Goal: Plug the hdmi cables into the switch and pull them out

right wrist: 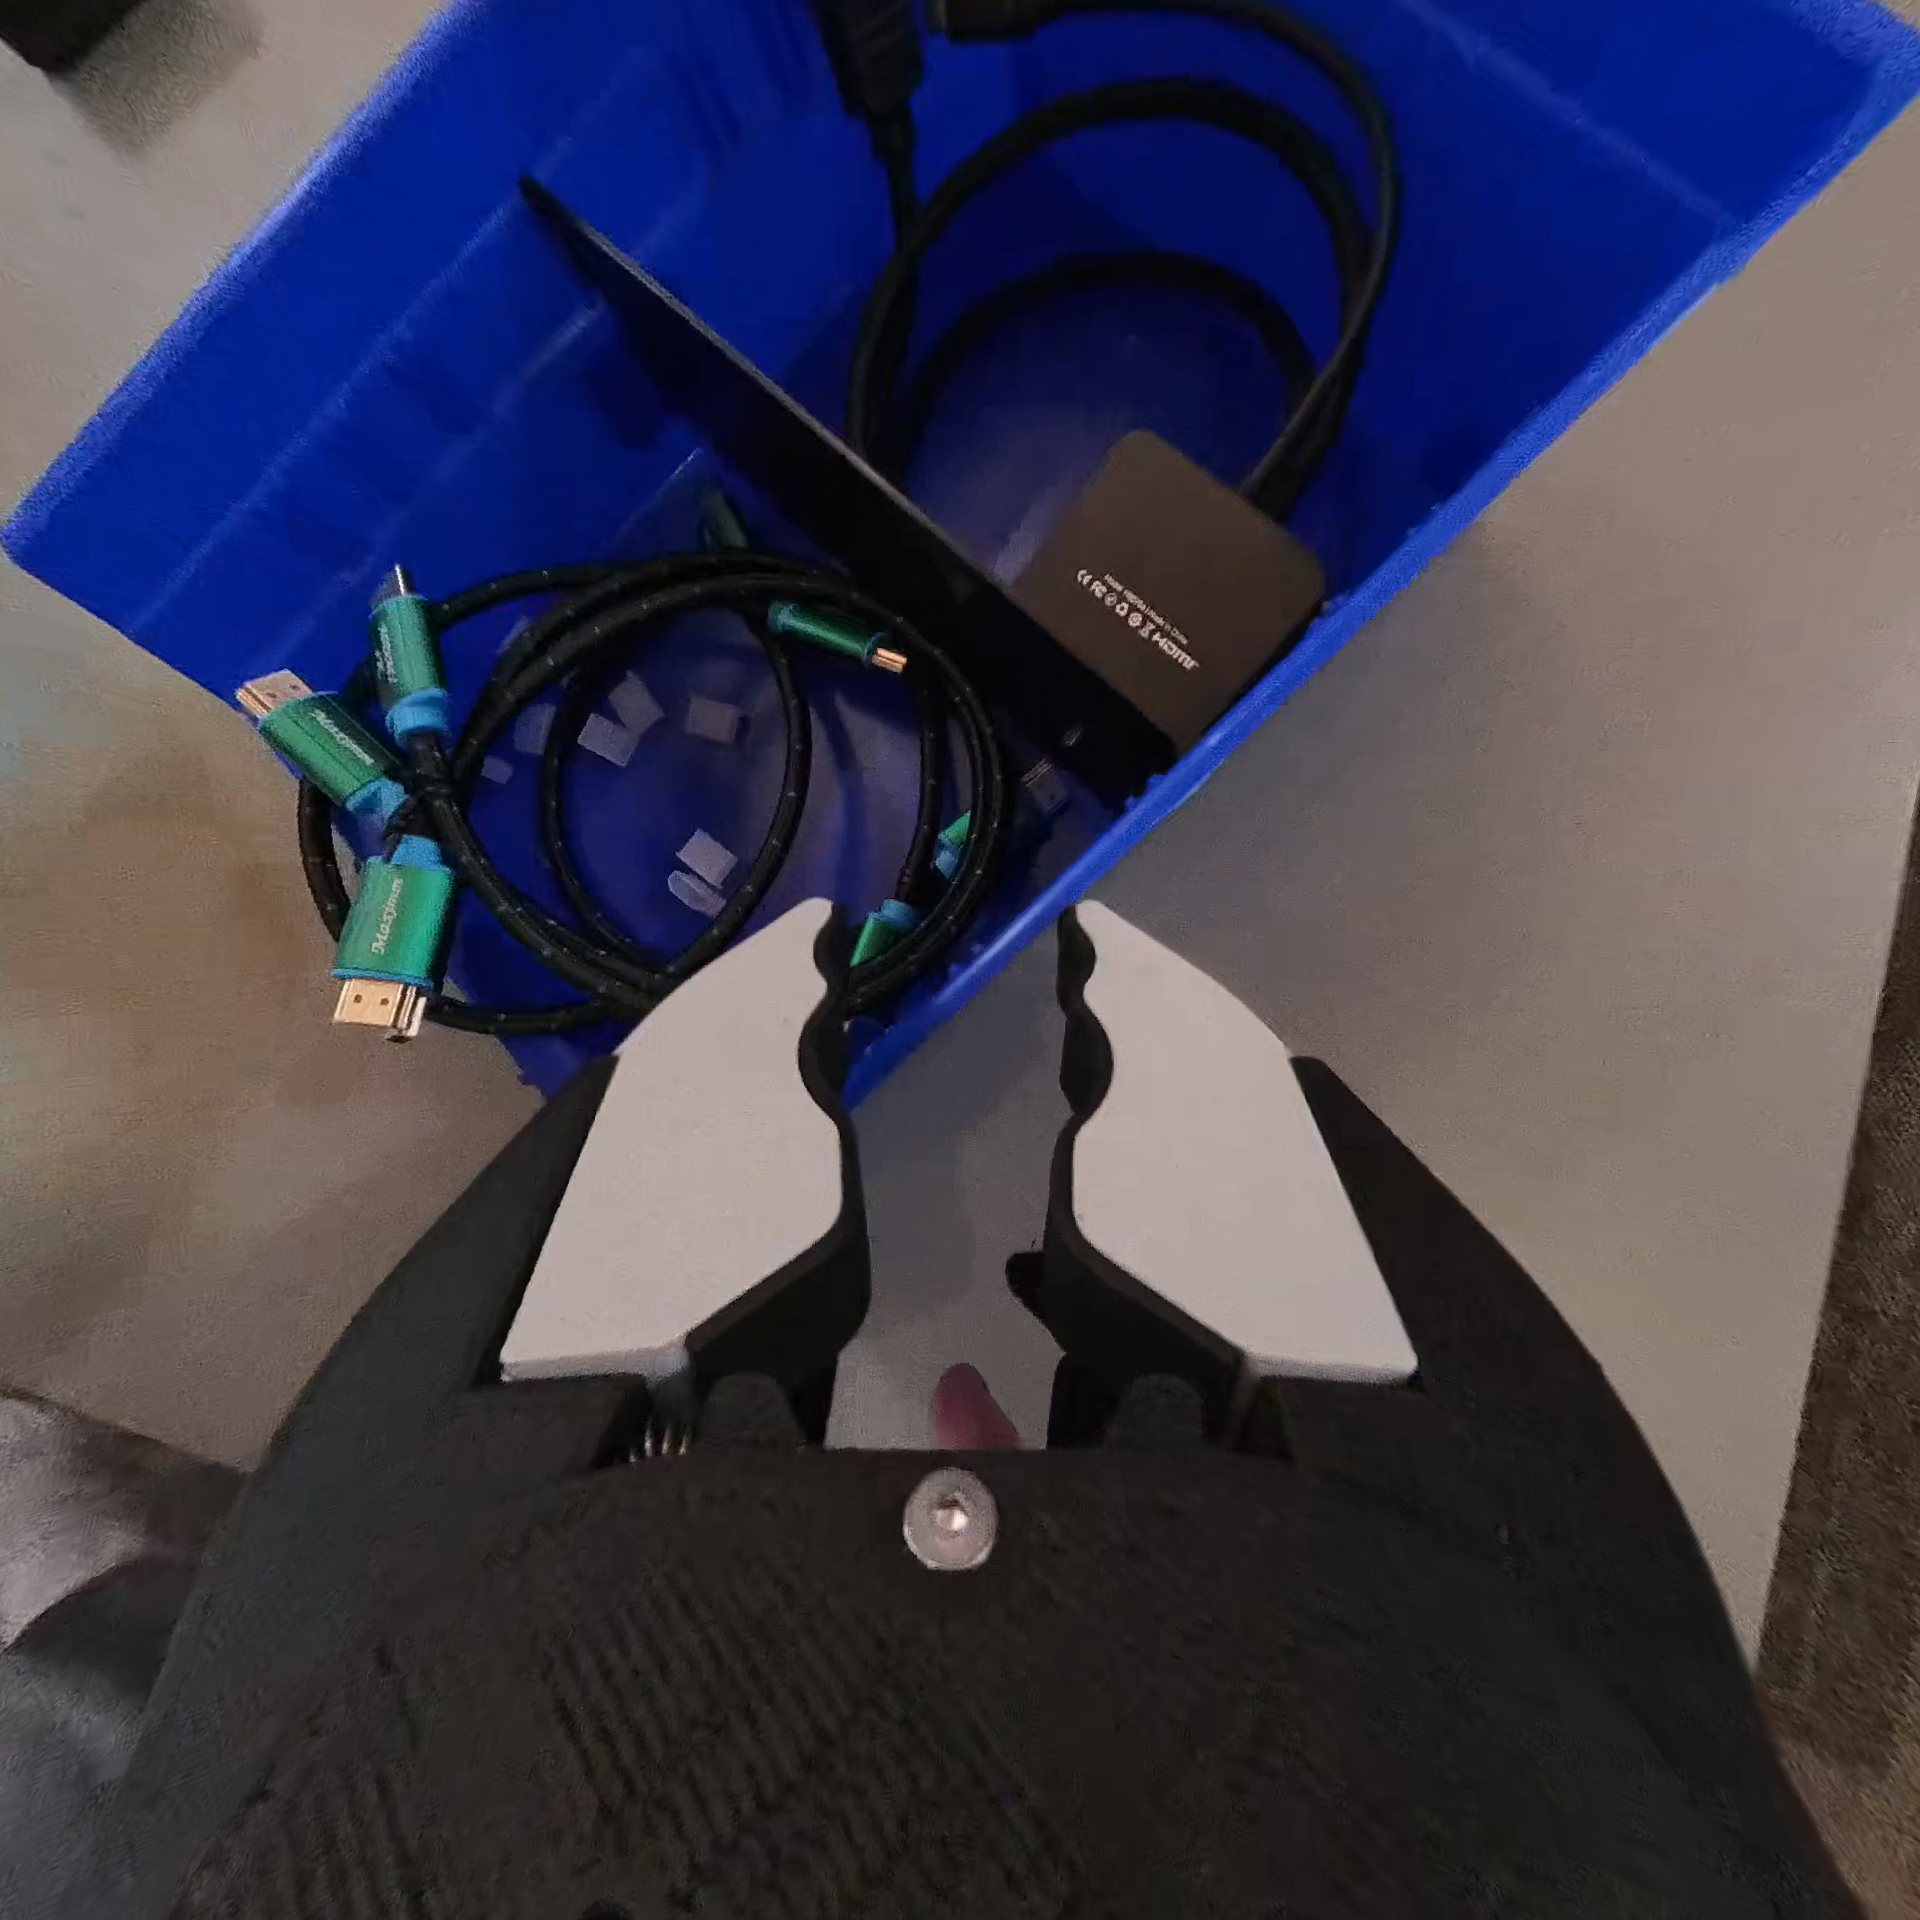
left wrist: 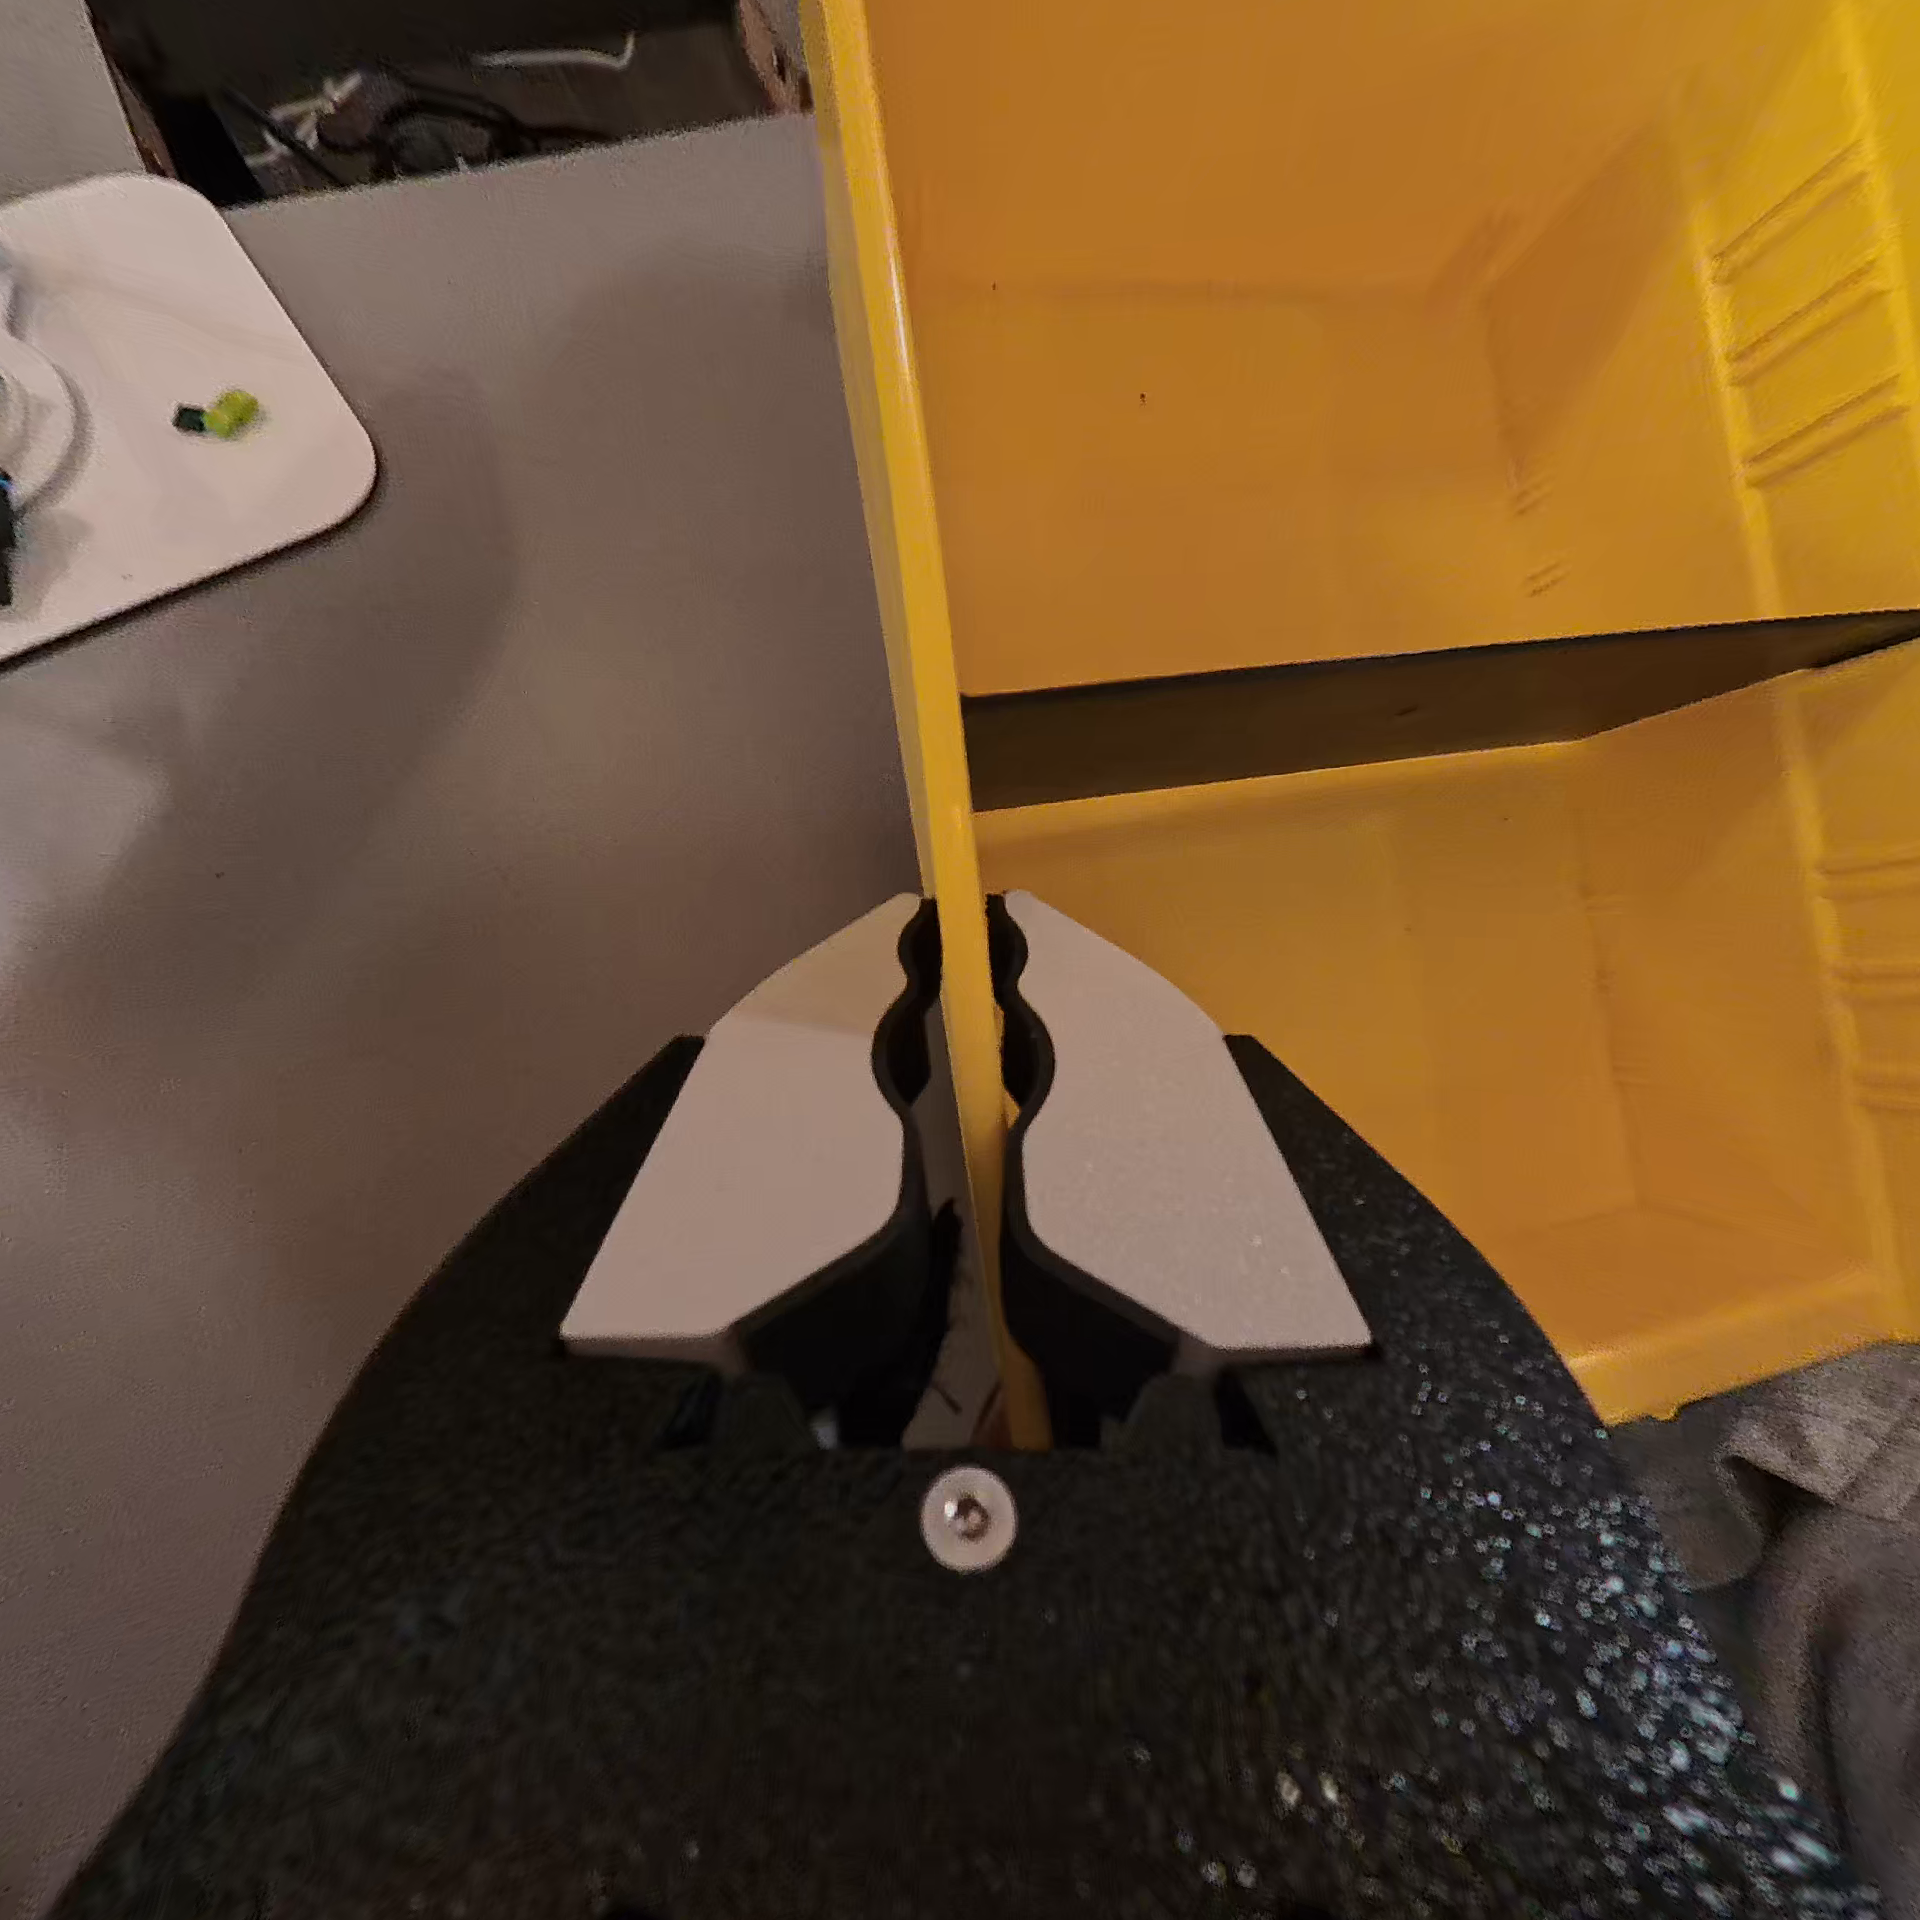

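In the left wrist view my left gripper (left wrist: 961,920) is shut on the thin side wall of a yellow bin (left wrist: 1299,468), with both pads pressed on the wall's rim (left wrist: 914,582). The bin's two compartments, split by a black divider (left wrist: 1403,707), show nothing inside. In the right wrist view my right gripper (right wrist: 945,925) is open and straddles the side wall of a blue bin (right wrist: 1049,904) near its corner. One finger is inside and one outside, with gaps to the wall. Braided cables with green plugs (right wrist: 395,925) lie in the near compartment.
A black divider (right wrist: 831,468) splits the blue bin; behind it lie a black box (right wrist: 1174,582) and black cables (right wrist: 1288,208). Both bins stand on a grey table (left wrist: 520,831). A white pad (left wrist: 135,312) with a small green part (left wrist: 231,414) lies at the far left. Grey cloth (left wrist: 1787,1538) lies at the near edge. Tip to tip, the grippers are about 60 cm apart.
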`<state>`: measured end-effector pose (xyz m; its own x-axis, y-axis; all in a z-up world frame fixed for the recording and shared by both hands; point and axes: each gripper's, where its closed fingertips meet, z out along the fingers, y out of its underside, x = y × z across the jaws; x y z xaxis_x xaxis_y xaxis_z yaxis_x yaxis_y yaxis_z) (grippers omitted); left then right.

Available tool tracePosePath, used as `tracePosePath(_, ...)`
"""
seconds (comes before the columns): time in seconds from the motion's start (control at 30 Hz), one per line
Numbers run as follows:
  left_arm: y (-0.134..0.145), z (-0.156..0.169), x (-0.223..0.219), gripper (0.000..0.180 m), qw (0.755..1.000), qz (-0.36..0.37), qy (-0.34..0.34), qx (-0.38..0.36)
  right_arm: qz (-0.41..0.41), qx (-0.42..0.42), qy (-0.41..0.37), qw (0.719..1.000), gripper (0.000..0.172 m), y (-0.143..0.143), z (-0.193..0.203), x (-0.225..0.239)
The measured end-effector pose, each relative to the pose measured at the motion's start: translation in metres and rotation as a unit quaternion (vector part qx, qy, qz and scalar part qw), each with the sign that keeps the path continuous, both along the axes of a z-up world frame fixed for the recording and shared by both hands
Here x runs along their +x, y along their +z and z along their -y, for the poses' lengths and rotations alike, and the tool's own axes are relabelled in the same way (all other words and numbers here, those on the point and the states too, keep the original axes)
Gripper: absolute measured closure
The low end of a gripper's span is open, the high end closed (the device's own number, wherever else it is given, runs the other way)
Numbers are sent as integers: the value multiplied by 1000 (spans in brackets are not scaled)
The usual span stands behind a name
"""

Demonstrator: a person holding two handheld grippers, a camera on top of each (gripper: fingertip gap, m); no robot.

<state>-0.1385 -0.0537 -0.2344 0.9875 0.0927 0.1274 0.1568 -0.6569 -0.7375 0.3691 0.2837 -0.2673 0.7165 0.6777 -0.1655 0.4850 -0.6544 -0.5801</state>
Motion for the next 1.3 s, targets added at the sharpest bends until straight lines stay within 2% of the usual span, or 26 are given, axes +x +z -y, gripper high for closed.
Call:
tracePosePath(0.03, 6, 1, 0, 172, 1000, 0, -1, 9, 20, 2, 0, 1000, 139, -1, -2, 2)
tracePosePath(0.07, 13, 2, -1, 172, 1000, 2, -3, 17, 43, 10, 0, 999, 152, -2, -5, 5)
tracePosePath(0.2, 34, 6, -2, 172, 999, 5, -10, 37, 82, 31, 33, 996, 153, -2, -3, -4)
tracePosePath(0.33, 53, 4, -2, 172, 998, 21, -26, 57, 84, 52, 70, 993, 152, -2, 7, -33)
tracePosePath(0.43, 69, -4, -3, 172, 997, 34, -35, 67, 65, 60, 99, 991, 152, -2, 20, -66)
tracePosePath(0.6, 97, -25, 3, 172, 996, -5, -61, 64, 24, 56, 139, 988, 152, -1, 56, -131)
tracePosePath(0.77, 118, -69, 28, 172, 991, -9, -114, 64, -75, 45, 193, 977, 149, 2, 92, -201)
tracePosePath(0.8, 122, -80, 37, 172, 990, -8, -129, 63, -98, 39, 196, 975, 142, 6, 95, -206)
tracePosePath(0.87, 129, -105, 58, 172, 985, -7, -164, 56, -132, 50, 168, 976, 132, 22, 86, -193)
tracePosePath(0.9, 132, -119, 70, 172, 982, -7, -183, 51, -148, 65, 139, 977, 132, 35, 77, -178)
tracePosePath(1.0, 135, -168, 118, 172, 970, -10, -242, 35, -186, 124, 21, 974, 132, 75, 48, -108)
tracePosePath(1.07, 130, -203, 155, 172, 960, -2, -278, 19, -197, 174, -74, 962, 132, 100, 37, -50)
tracePosePath(1.2, 105, -276, 235, 172, 950, 26, -310, -15, -189, 266, -209, 922, 133, 129, 49, 47)
tracePosePath(1.3, 74, -323, 286, 172, 955, 39, -290, -48, -188, 325, -235, 896, 137, 136, 67, 84)
